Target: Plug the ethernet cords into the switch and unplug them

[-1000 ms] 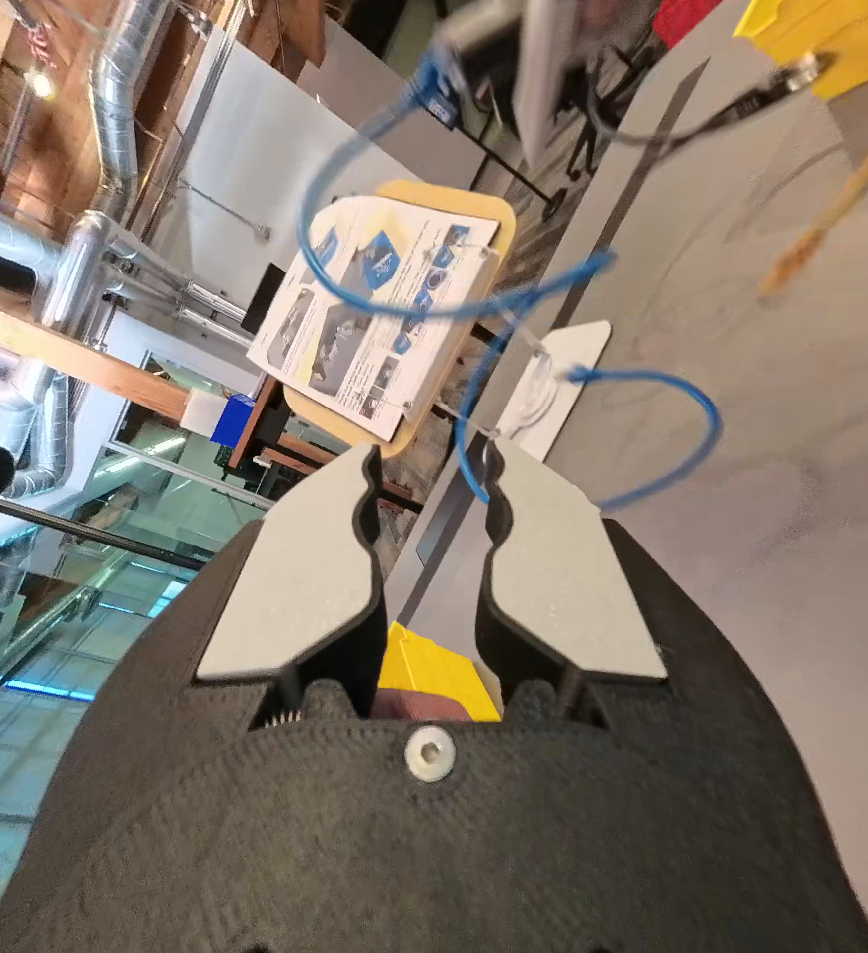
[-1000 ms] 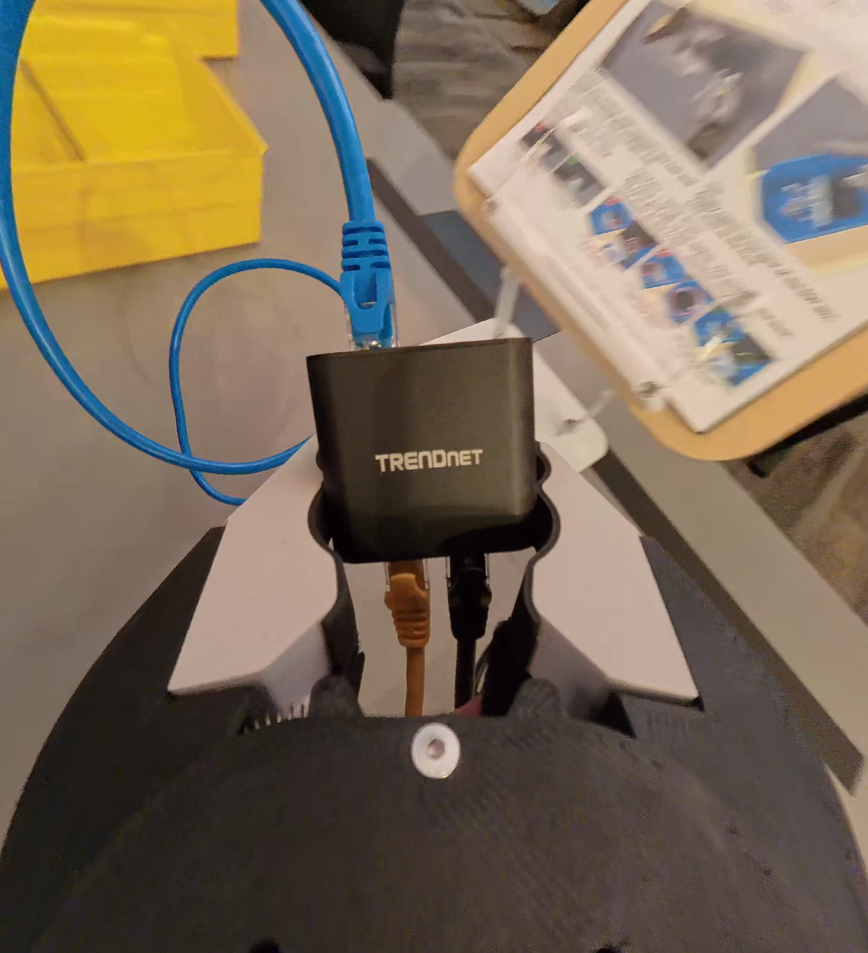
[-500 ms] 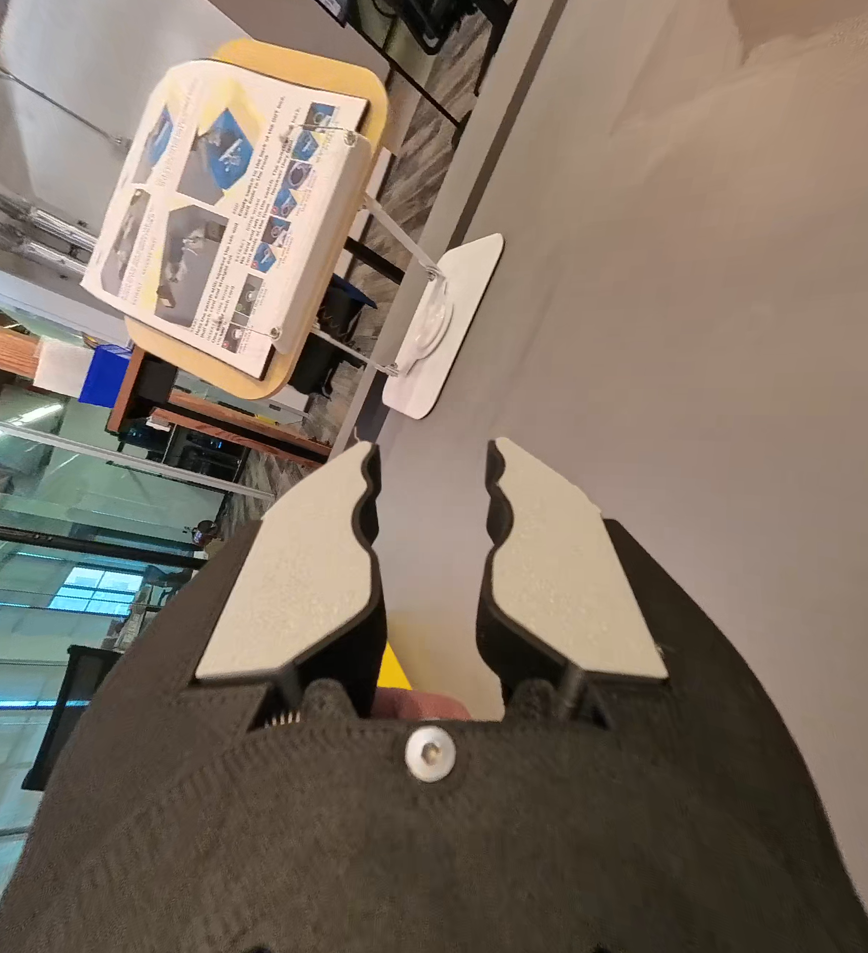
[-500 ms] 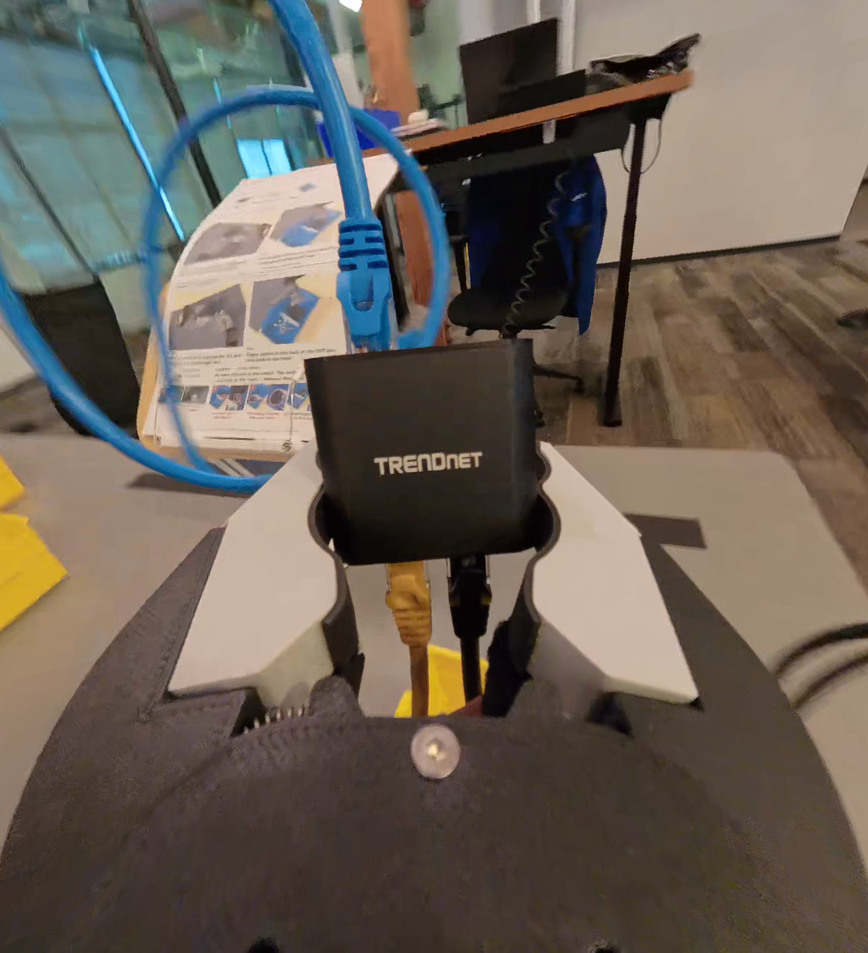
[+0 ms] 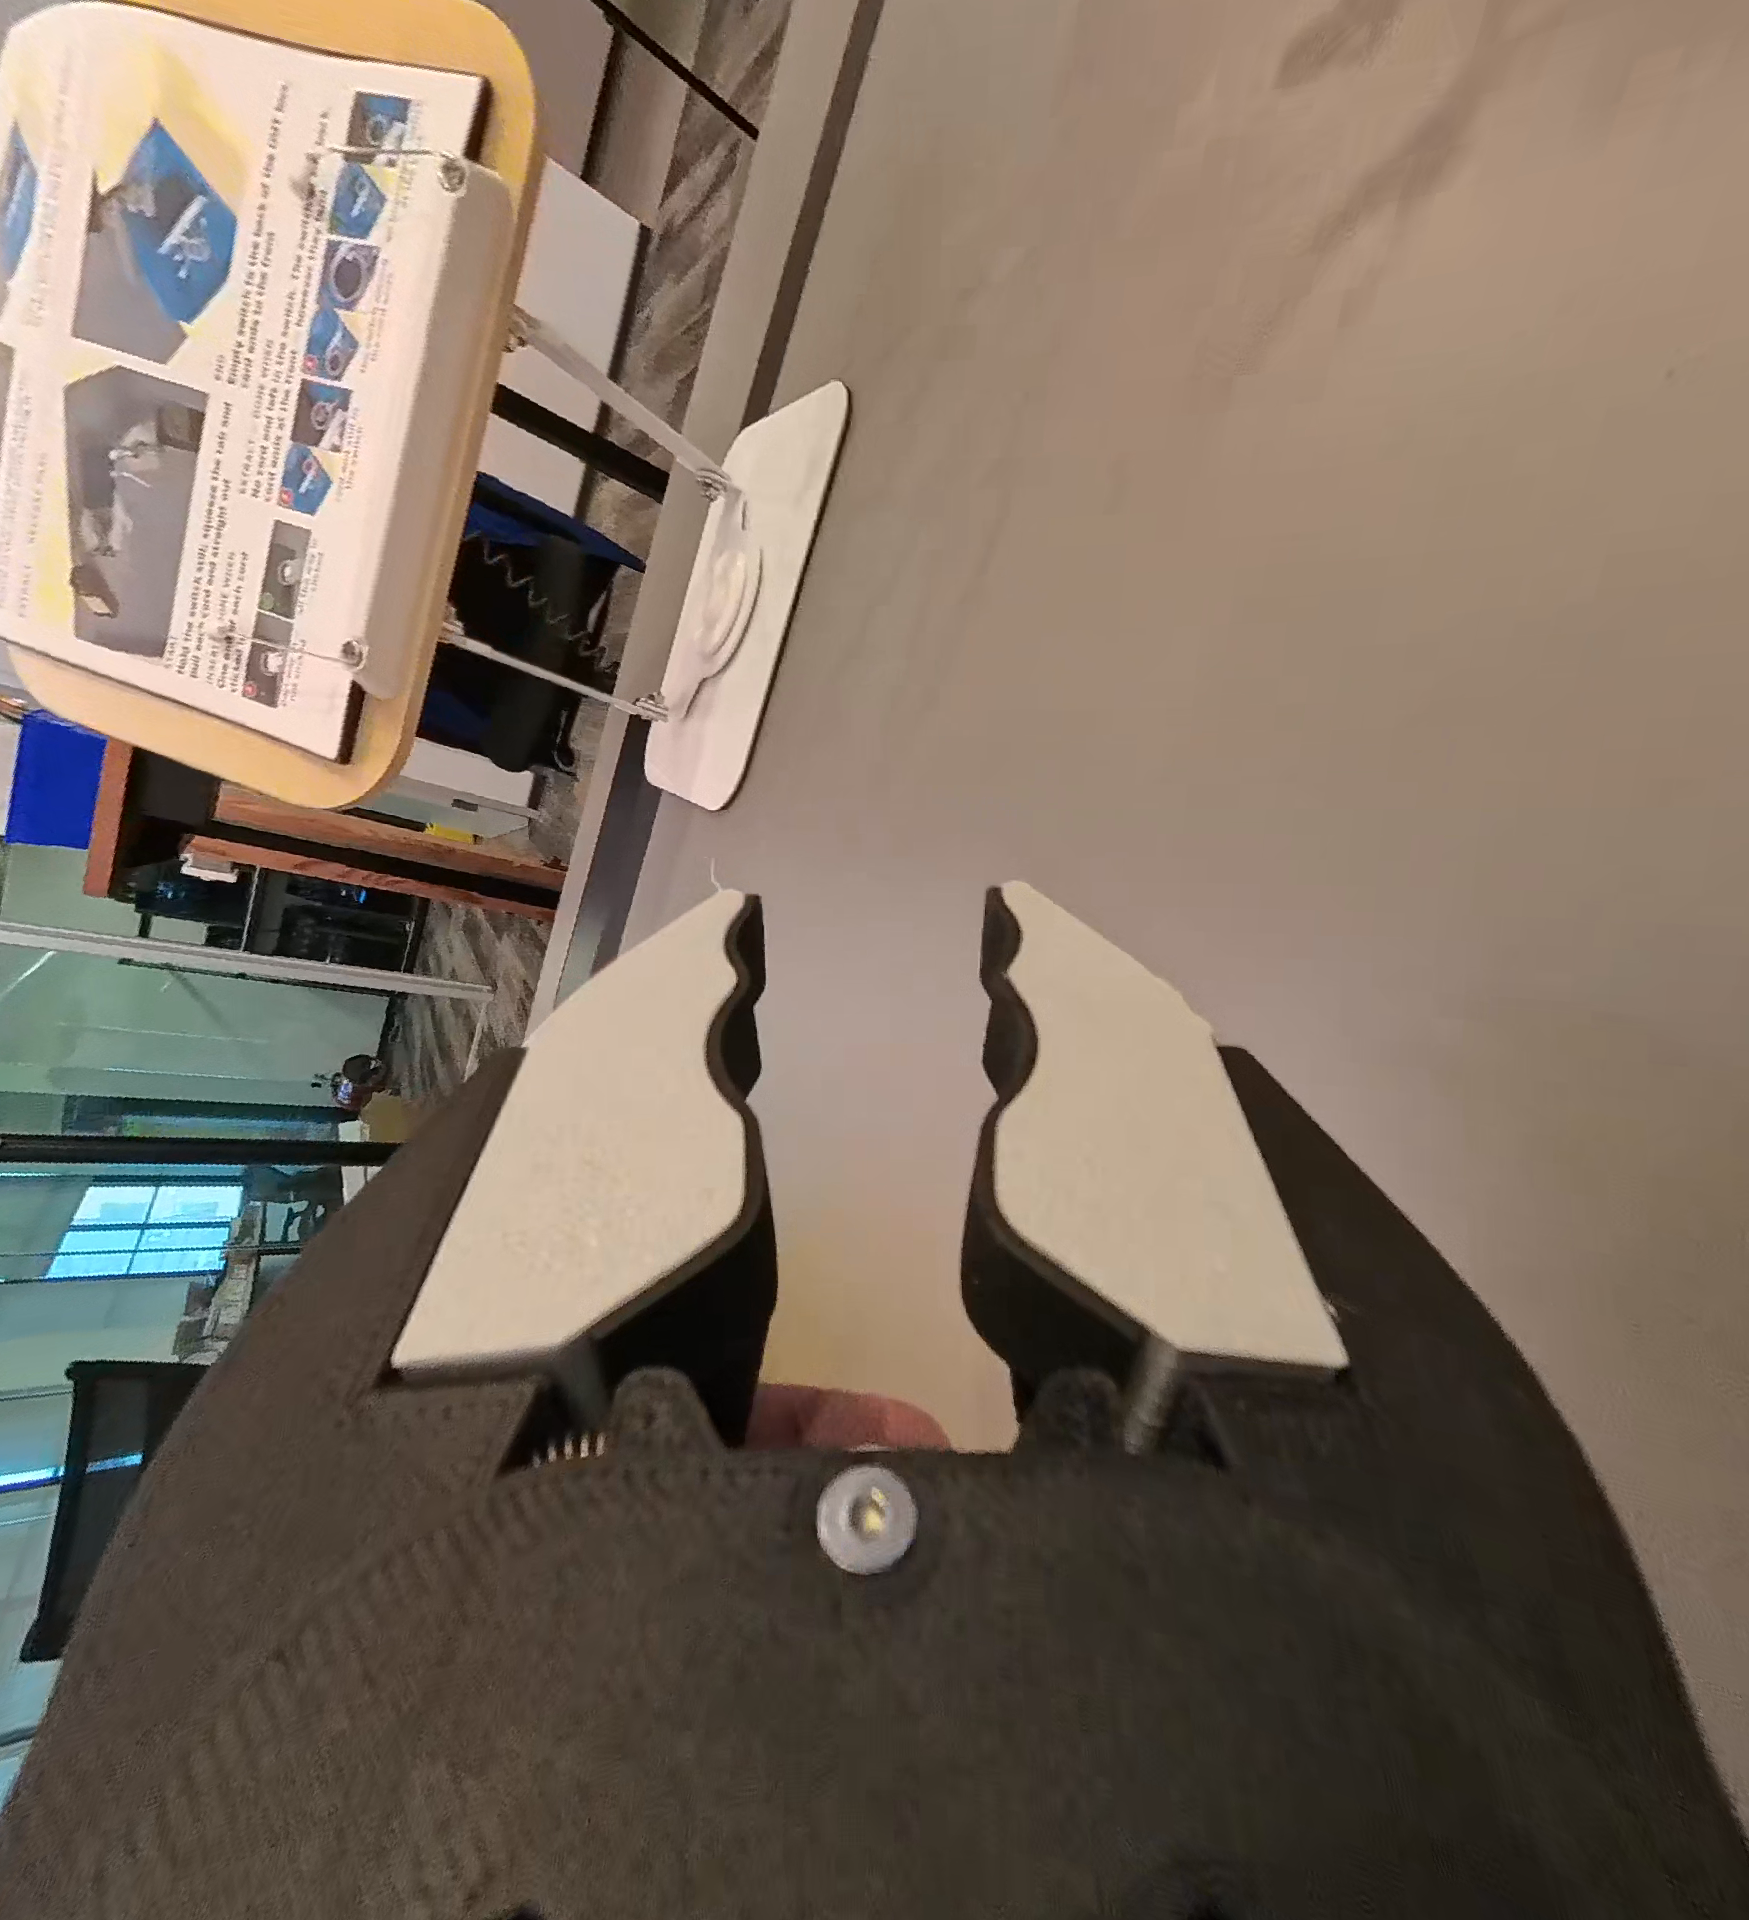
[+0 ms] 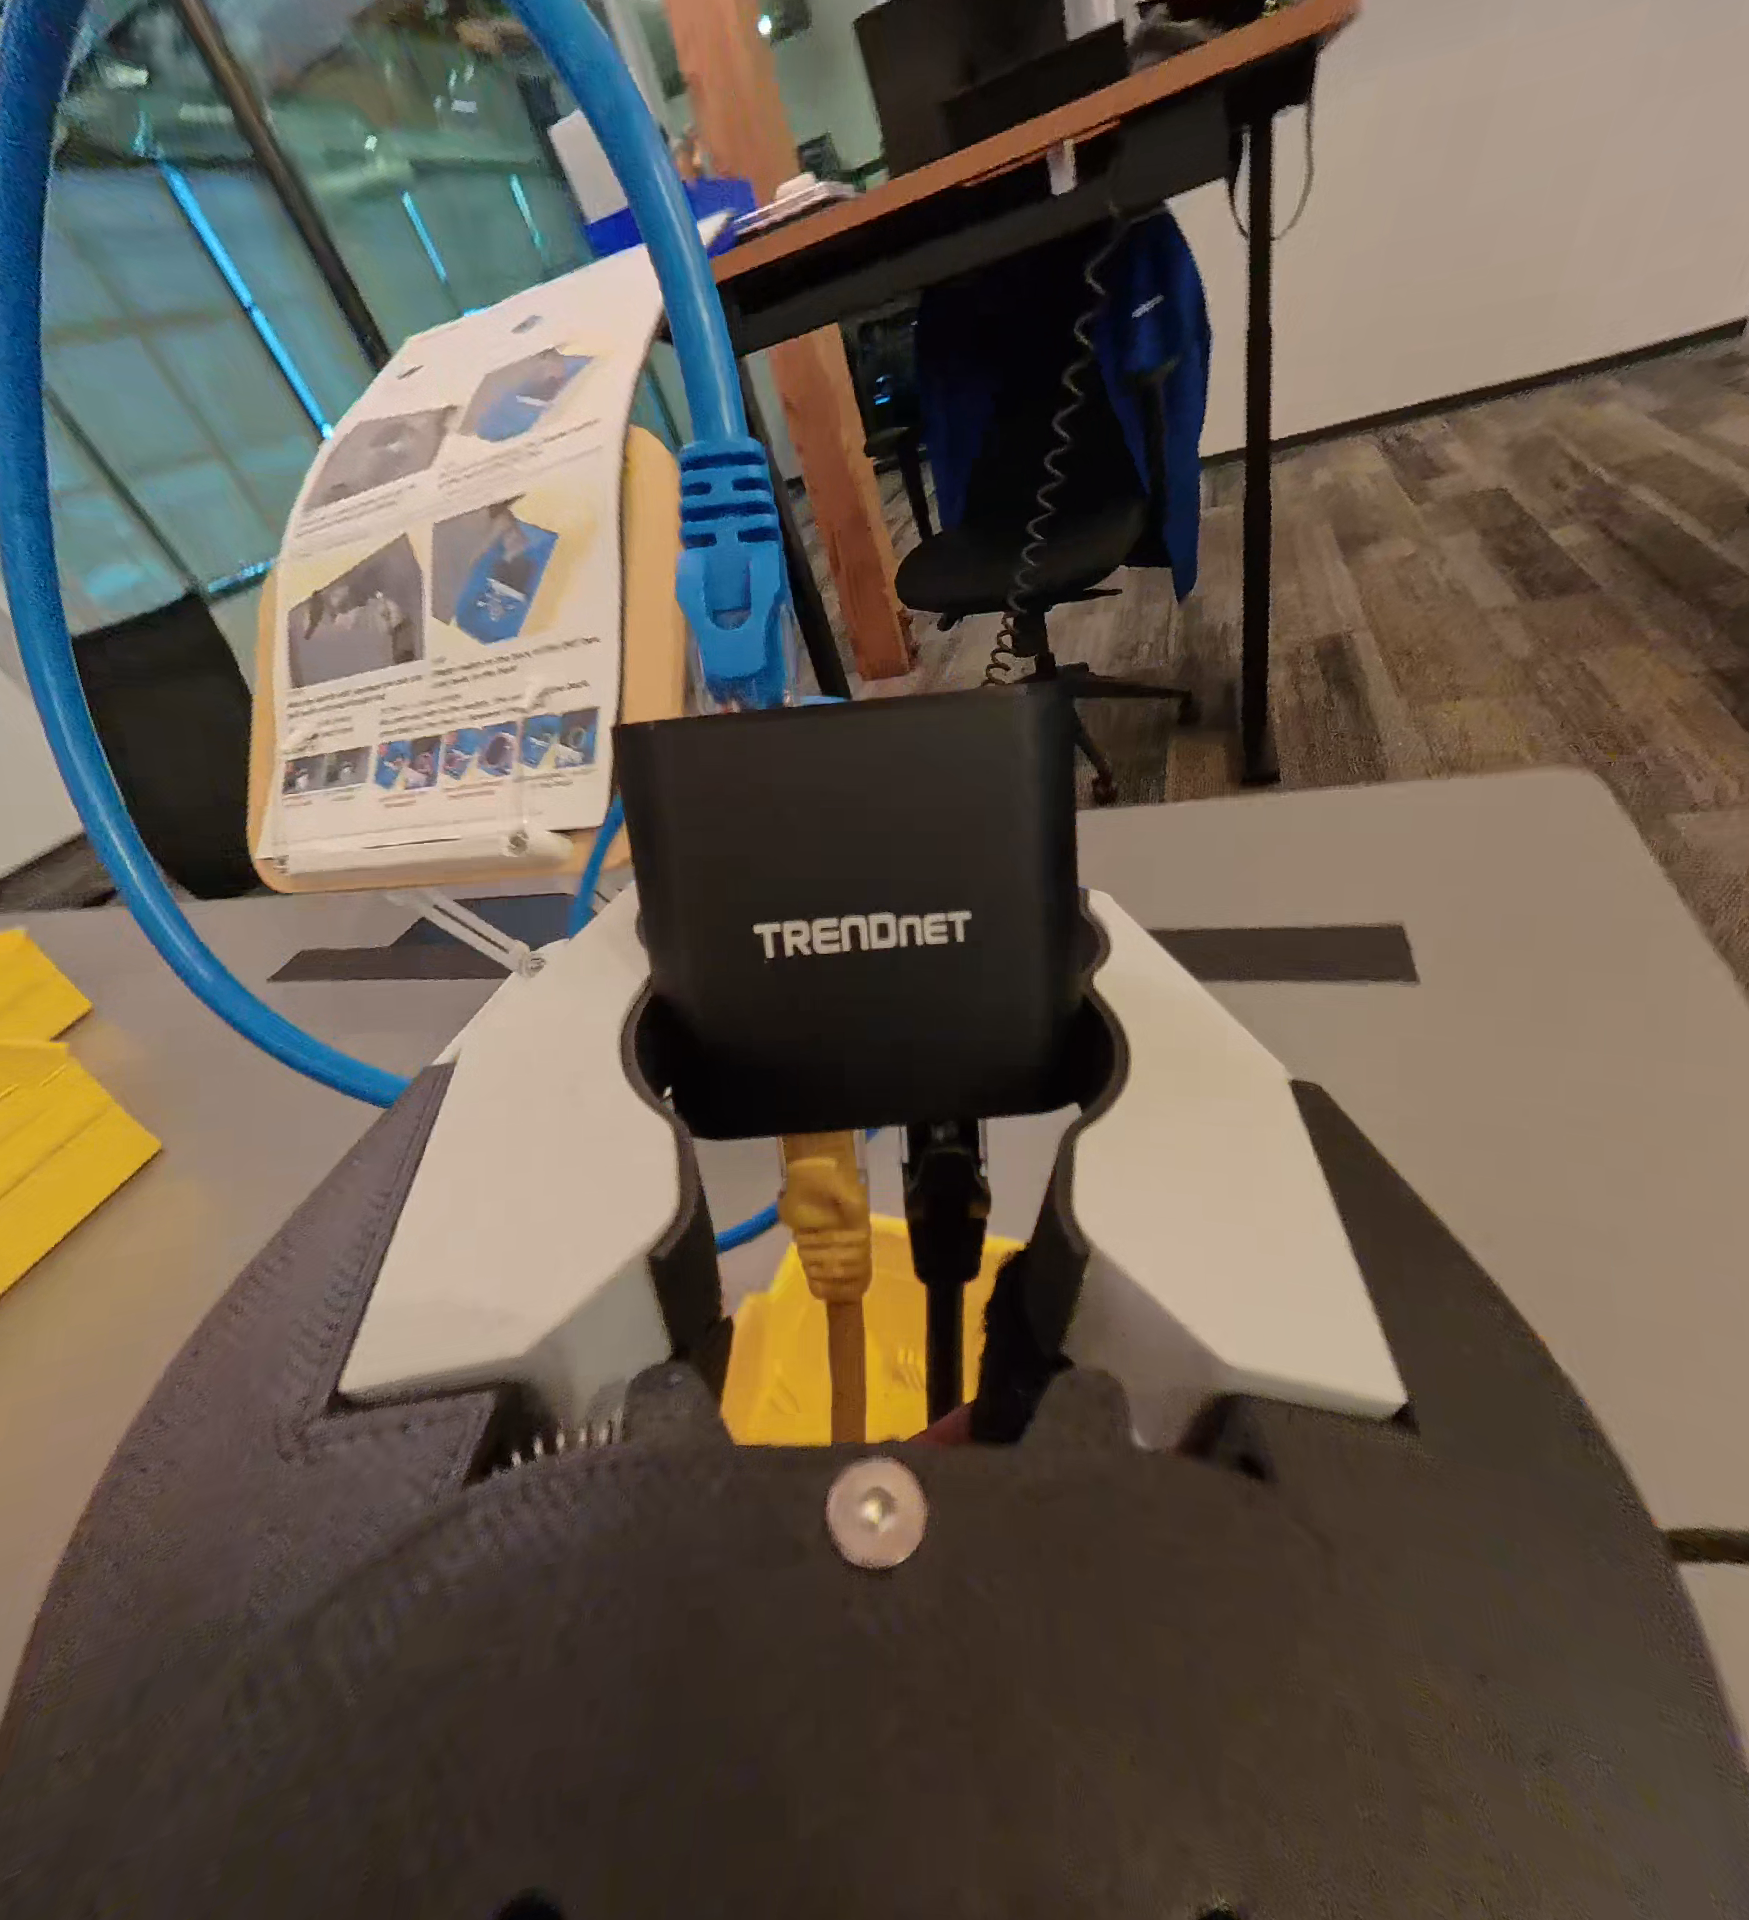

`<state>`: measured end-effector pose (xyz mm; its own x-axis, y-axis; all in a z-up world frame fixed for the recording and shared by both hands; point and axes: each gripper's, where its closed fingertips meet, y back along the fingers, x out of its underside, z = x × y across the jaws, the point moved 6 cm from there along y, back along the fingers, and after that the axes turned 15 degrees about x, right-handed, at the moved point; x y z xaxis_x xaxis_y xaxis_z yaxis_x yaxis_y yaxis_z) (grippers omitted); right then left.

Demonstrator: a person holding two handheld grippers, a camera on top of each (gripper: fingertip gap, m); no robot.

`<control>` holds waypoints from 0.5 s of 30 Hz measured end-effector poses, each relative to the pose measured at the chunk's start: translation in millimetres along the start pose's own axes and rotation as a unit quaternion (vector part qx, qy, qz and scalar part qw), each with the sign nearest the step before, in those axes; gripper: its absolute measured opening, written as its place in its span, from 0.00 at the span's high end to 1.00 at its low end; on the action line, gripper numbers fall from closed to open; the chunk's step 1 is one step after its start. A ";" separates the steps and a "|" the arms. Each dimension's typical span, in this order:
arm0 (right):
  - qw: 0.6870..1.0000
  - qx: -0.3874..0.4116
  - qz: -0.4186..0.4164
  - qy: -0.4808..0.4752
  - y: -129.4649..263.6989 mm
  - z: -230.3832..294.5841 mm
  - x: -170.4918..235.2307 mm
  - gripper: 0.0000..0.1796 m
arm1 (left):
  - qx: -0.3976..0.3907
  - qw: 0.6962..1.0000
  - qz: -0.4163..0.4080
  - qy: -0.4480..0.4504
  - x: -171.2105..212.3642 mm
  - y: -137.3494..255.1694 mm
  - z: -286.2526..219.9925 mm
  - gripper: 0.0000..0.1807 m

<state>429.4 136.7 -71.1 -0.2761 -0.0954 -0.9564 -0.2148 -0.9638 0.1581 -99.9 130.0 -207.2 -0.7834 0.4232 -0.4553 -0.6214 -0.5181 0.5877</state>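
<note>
- Three cords seated in switch (image 6: 854, 914), clamped upright by right hand-held gripper (image 6: 875, 1039).
- Blue cord (image 6: 730, 582) plugged on far side, pointing away.
- Left hand-held gripper (image 5: 870, 935) parted, empty, aimed elsewhere.

Black switch (image 6: 854, 914) level; blue cord (image 6: 724, 582) plugged far side, yellow cord (image 6: 828, 1226) near.

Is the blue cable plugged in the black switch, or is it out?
Plugged in: the blue cable has its connector seated in the far side of the black switch, which the right gripper holds.
</note>
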 end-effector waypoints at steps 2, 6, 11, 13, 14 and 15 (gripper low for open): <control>1.000 -0.021 0.008 0.020 4.9 12.9 -30.8 0.60 | 0.008 1.000 0.003 -0.001 0.9 -3.8 -3.1 0.78; 0.995 -0.097 0.009 -0.005 15.7 44.4 -88.6 0.60 | 0.019 1.000 0.007 -0.001 2.6 -9.3 -8.2 0.78; 0.984 -0.164 -0.040 -0.055 38.8 77.7 -143.6 0.60 | 0.030 0.999 0.014 0.005 8.3 -12.4 -12.0 0.78; 0.978 -0.189 -0.052 -0.070 45.1 90.4 -157.2 0.60 | 0.034 0.999 0.015 0.010 10.2 -13.0 -12.3 0.78; 0.975 -0.198 -0.057 -0.078 46.8 95.5 -163.2 0.60 | 0.035 0.999 0.015 0.013 10.9 -13.4 -12.6 0.78; 0.972 -0.209 -0.063 -0.088 48.5 100.1 -168.4 0.60 | 0.038 0.999 0.016 0.015 11.4 -14.0 -13.4 0.77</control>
<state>371.7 131.0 122.2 -0.4359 0.0385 -0.8992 0.1325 -0.9855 -0.1064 -100.3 132.2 -229.5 -0.8030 0.3842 -0.4556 -0.5950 -0.4725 0.6502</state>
